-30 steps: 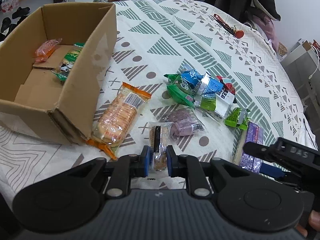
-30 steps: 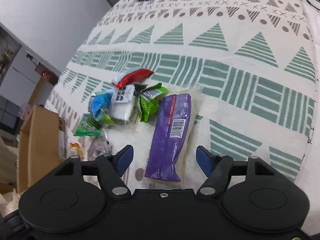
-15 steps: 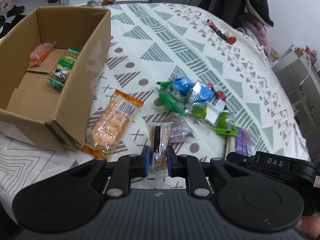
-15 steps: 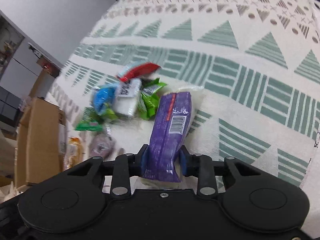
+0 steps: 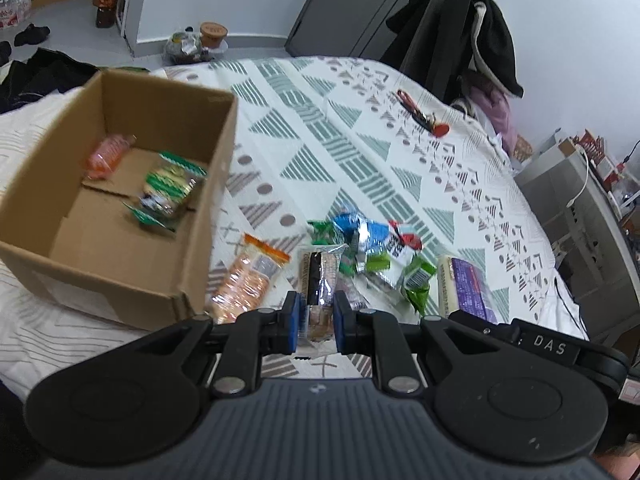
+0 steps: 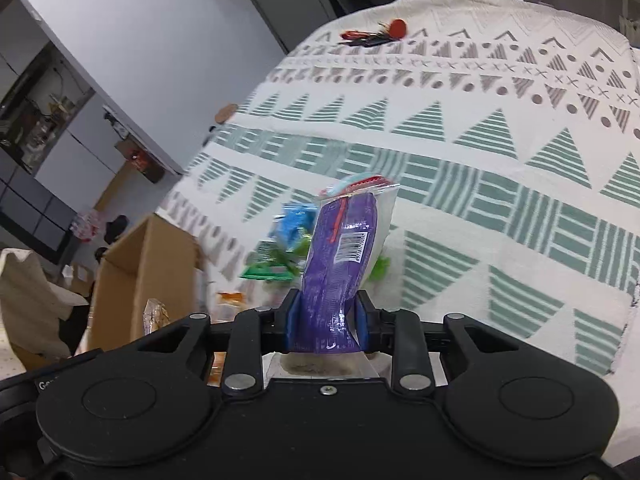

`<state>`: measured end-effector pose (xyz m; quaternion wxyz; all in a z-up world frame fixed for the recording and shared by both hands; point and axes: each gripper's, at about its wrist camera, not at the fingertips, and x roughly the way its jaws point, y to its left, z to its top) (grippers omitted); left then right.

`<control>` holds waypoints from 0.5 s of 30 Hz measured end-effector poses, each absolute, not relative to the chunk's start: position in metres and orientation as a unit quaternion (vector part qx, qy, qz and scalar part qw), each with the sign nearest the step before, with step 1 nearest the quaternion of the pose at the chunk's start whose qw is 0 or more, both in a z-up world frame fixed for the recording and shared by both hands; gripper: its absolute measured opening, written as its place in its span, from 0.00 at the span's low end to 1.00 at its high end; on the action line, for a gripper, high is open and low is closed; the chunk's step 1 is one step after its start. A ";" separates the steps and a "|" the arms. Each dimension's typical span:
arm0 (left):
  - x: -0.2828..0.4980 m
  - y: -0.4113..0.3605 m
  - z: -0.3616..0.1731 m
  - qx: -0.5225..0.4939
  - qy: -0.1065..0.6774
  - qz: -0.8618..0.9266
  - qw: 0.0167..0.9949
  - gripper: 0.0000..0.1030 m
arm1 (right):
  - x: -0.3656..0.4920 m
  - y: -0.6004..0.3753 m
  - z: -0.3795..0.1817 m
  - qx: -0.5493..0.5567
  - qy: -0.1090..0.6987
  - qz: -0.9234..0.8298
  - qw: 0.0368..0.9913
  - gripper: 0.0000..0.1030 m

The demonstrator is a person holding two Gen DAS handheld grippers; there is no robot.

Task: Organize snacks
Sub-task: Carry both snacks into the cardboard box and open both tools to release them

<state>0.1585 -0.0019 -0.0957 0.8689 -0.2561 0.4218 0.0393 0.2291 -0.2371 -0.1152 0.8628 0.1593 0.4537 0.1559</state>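
Snacks in small wrappers lie scattered on a bed covered by a white blanket (image 5: 328, 148) with green and grey geometric shapes. Left gripper (image 5: 315, 316) has its blue pads closed on a clear-wrapped brown biscuit pack (image 5: 318, 280), which sticks up and forward from between the fingers. Ahead and to the left of this gripper sits an open cardboard box (image 5: 200, 216); inside it lie a pink packet (image 5: 106, 154) and a green packet (image 5: 166, 188). Just left of the held pack, an orange-wrapped cracker pack (image 5: 248, 280) rests on the blanket beside the box. Ahead and to the right lies a loose pile of green, blue and red packets (image 5: 368, 248). Right gripper (image 6: 325, 318) is closed on a long purple snack pack (image 6: 340, 264), lifted off the blanket and pointing forward; its barcode faces the camera. Far ahead of both grippers, a bunch of keys with a red tag (image 6: 376, 32) lies on the blanket.
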 end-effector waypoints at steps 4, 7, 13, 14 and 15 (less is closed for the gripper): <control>0.150 0.014 -0.081 -0.257 0.408 0.047 0.875 0.16 | 0.223 -0.224 -0.108 0.170 0.444 0.169 0.863 0.26; 0.144 0.024 -0.072 -0.257 0.399 0.052 0.878 0.16 | 0.219 -0.211 -0.102 0.174 0.439 0.180 0.863 0.26; 0.137 0.044 -0.056 -0.256 0.386 0.061 0.884 0.16 | 0.213 -0.184 -0.087 0.172 0.428 0.204 0.863 0.26; 0.135 0.048 -0.054 -0.256 0.383 0.063 0.886 0.16 | 0.212 -0.180 -0.085 0.171 0.426 0.208 0.864 0.26; 0.134 0.052 -0.051 -0.255 0.380 0.065 0.887 0.16 | 0.212 -0.175 -0.082 0.170 0.424 0.212 0.864 0.26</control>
